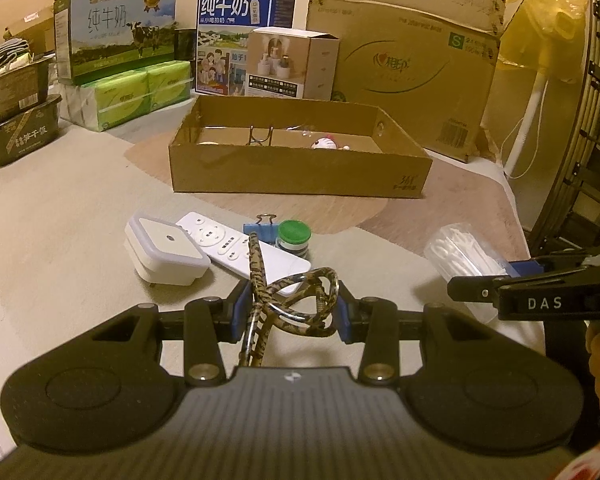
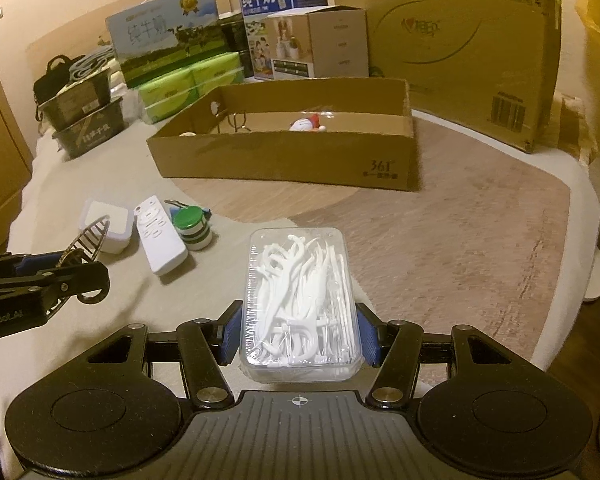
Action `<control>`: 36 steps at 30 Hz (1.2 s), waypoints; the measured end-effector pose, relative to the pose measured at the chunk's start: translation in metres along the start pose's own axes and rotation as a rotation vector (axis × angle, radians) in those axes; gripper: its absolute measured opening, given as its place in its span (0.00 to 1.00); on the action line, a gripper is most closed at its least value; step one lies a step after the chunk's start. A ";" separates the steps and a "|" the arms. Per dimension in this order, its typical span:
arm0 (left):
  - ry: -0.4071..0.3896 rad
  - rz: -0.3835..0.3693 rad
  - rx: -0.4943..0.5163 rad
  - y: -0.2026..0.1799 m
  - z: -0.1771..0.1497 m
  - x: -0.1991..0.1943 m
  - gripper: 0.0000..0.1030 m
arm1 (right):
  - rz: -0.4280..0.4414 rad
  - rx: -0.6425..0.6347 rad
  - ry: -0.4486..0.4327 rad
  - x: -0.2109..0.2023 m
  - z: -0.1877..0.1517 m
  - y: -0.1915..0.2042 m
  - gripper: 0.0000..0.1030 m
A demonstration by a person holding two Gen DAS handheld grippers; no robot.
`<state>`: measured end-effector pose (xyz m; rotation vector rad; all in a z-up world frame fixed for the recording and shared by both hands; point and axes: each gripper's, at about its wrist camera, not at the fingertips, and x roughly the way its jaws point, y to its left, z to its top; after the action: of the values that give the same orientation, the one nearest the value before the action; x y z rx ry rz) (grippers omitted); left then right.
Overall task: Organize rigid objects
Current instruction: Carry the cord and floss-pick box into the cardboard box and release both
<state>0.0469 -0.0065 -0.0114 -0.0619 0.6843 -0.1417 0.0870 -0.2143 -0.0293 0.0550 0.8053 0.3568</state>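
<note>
My left gripper (image 1: 290,312) is shut on a leopard-print hair clip (image 1: 296,300), held above the surface; it also shows in the right wrist view (image 2: 86,240). My right gripper (image 2: 298,334) is shut on a clear box of white floss picks (image 2: 300,300), also seen at the right of the left wrist view (image 1: 464,260). On the surface ahead lie a white plug night light (image 1: 166,250), a white remote (image 1: 236,246), a blue binder clip (image 1: 260,226) and a green-capped jar (image 1: 294,236). A shallow open cardboard box (image 1: 296,176) stands behind them, holding a small toy (image 1: 326,143) and a clip.
Milk cartons (image 1: 116,40), green tissue packs (image 1: 136,96), a small white box (image 1: 288,64) and a large cardboard box (image 1: 412,64) line the back. Dark food tubs (image 1: 16,112) stand at the left. A fan stand (image 1: 528,120) is at the right.
</note>
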 end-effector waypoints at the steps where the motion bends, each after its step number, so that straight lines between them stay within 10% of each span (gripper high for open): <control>1: 0.000 -0.002 0.000 0.000 0.001 0.000 0.37 | -0.001 0.003 -0.001 0.000 0.000 -0.001 0.55; 36: -0.086 -0.048 0.030 0.002 0.086 0.036 0.37 | -0.034 -0.021 -0.097 0.007 0.077 -0.028 0.55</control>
<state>0.1290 -0.0094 0.0321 -0.0557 0.5946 -0.1939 0.1548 -0.2311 0.0141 0.0392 0.7061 0.3282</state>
